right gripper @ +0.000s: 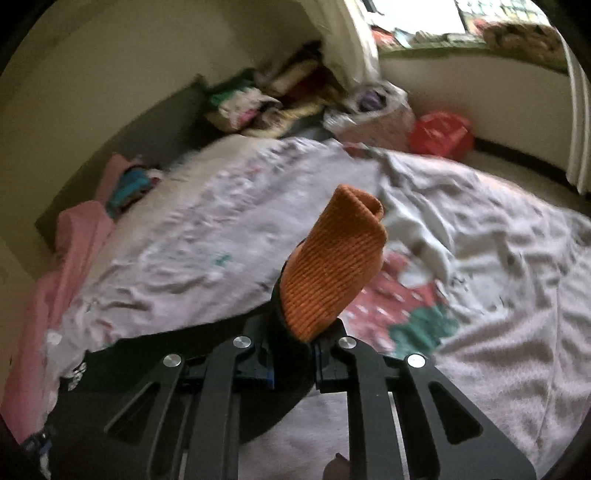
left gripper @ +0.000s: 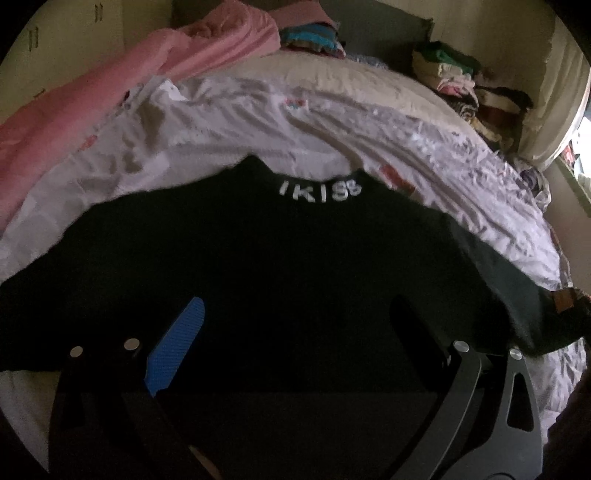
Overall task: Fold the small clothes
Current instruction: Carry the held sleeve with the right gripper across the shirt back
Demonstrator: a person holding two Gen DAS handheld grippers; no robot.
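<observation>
A black garment (left gripper: 280, 266) with white letters at its collar lies spread on the bed's white patterned sheet (left gripper: 332, 125). My left gripper (left gripper: 295, 314) hangs open just above it, blue pad (left gripper: 177, 347) showing on its left finger. My right gripper (right gripper: 295, 332) is shut on the garment's sleeve end, whose orange ribbed cuff (right gripper: 332, 266) sticks up between the fingers. The black sleeve (right gripper: 155, 354) trails off to the left below it. The cuff also shows at the far right of the left wrist view (left gripper: 563, 297).
A pink blanket (left gripper: 110, 85) is bunched at the bed's far left. Piles of folded clothes (left gripper: 465, 77) sit by the headboard and far corner. A red bag (right gripper: 441, 133) lies on the floor by the wall, under a window (right gripper: 424, 18).
</observation>
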